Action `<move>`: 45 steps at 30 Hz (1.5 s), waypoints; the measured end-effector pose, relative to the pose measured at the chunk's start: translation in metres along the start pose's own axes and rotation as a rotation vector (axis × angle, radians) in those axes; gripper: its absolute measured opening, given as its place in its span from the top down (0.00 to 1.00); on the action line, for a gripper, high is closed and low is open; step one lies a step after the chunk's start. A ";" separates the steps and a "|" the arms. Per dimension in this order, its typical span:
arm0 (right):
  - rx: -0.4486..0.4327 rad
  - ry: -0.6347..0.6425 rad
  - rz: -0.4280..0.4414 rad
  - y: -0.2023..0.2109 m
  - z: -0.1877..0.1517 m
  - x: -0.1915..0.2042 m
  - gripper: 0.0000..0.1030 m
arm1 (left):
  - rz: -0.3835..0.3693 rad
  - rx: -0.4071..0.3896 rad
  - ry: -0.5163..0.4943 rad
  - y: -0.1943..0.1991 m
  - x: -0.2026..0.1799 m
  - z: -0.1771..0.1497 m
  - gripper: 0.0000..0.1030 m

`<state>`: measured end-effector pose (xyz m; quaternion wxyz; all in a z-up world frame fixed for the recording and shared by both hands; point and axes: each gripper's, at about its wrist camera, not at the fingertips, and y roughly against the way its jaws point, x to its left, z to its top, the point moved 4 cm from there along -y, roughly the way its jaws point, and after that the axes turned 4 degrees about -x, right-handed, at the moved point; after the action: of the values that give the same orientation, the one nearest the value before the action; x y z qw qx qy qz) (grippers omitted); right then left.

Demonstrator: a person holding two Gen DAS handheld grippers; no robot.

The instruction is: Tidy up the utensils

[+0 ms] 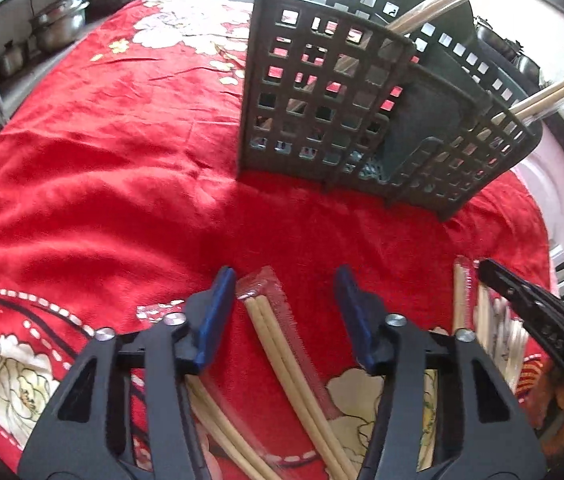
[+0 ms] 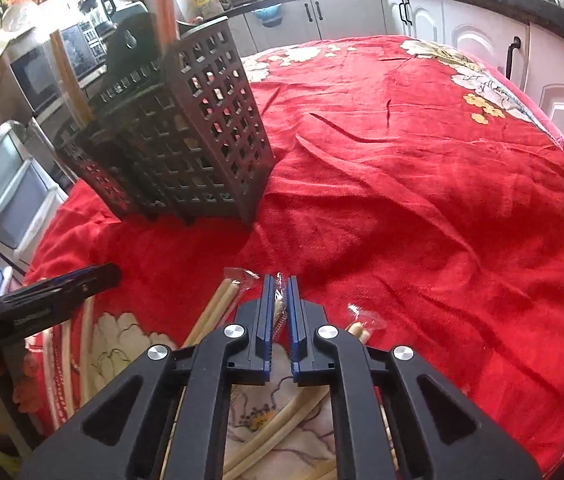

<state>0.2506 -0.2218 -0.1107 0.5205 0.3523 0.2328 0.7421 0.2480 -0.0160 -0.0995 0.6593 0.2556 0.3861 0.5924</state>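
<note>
My left gripper [image 1: 285,296] hovers low over the red cloth, its blue pads apart on either side of a plastic-wrapped chopstick pair [image 1: 270,332]; the pads stand clear of it. My right gripper [image 2: 280,284] is shut on another wrapped chopstick pair [image 2: 280,312], whose wrapper tip pokes out between the pads. A black perforated utensil holder [image 1: 321,100] [image 2: 186,132] stands further back on the cloth with wrapped chopsticks [image 1: 441,4] leaning out of it. The right gripper [image 1: 497,280] shows at the right edge of the left wrist view, the left gripper [image 2: 94,278] at the left of the right wrist view.
More wrapped chopsticks [image 2: 222,300] [image 1: 461,296] lie loose on the red flowered cloth [image 2: 421,180] near both grippers. Metal pots [image 1: 58,20] sit on a shelf to the far left. White cabinets [image 2: 477,36] and a dark counter run behind the table.
</note>
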 end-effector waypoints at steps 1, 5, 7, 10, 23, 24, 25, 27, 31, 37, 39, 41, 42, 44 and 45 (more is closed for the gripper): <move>-0.007 0.000 0.009 0.003 0.000 0.002 0.94 | 0.011 -0.004 -0.003 0.001 0.000 0.000 0.71; -0.036 -0.011 0.049 0.018 -0.001 0.009 0.94 | 0.025 -0.017 -0.013 0.002 0.000 0.000 0.82; -0.051 -0.007 0.055 0.024 -0.001 0.012 0.94 | 0.012 -0.017 -0.011 0.004 0.001 -0.001 0.88; -0.079 -0.007 0.065 0.034 0.000 0.015 0.94 | -0.012 -0.017 -0.004 0.007 0.001 -0.002 0.94; -0.155 -0.011 0.126 0.066 0.009 0.031 0.95 | -0.107 -0.126 -0.003 0.053 -0.009 0.007 0.97; -0.161 -0.008 0.131 0.069 0.010 0.034 0.95 | -0.115 -0.139 -0.001 0.058 -0.010 0.009 0.97; -0.172 -0.002 0.138 0.073 0.012 0.037 0.95 | -0.122 -0.156 -0.002 0.065 -0.012 0.010 0.97; -0.193 0.012 0.151 0.083 0.017 0.045 0.95 | -0.129 -0.193 -0.005 0.079 -0.015 0.014 0.97; -0.234 0.044 0.175 0.099 0.025 0.058 0.95 | -0.142 -0.244 -0.007 0.097 -0.013 0.022 0.98; -0.285 0.092 0.213 0.121 0.035 0.079 0.95 | -0.162 -0.301 -0.003 0.120 -0.011 0.032 0.99; -0.300 0.109 0.223 0.127 0.039 0.087 0.95 | -0.169 -0.316 -0.008 0.127 -0.012 0.033 0.99; -0.310 0.131 0.237 0.133 0.042 0.094 0.95 | -0.177 -0.335 -0.010 0.135 -0.012 0.034 0.99; -0.317 0.141 0.242 0.137 0.043 0.098 0.96 | -0.179 -0.343 -0.012 0.140 -0.013 0.034 0.99; -0.334 0.160 0.250 0.144 0.046 0.106 0.96 | -0.185 -0.361 -0.015 0.148 -0.013 0.035 0.99; -0.344 0.168 0.253 0.148 0.048 0.109 0.96 | -0.192 -0.368 -0.015 0.152 -0.013 0.037 0.99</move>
<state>0.1747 -0.1728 0.0561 0.4544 0.2217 0.0993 0.8570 0.1893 0.0014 0.0445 0.7511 0.0976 0.2889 0.5856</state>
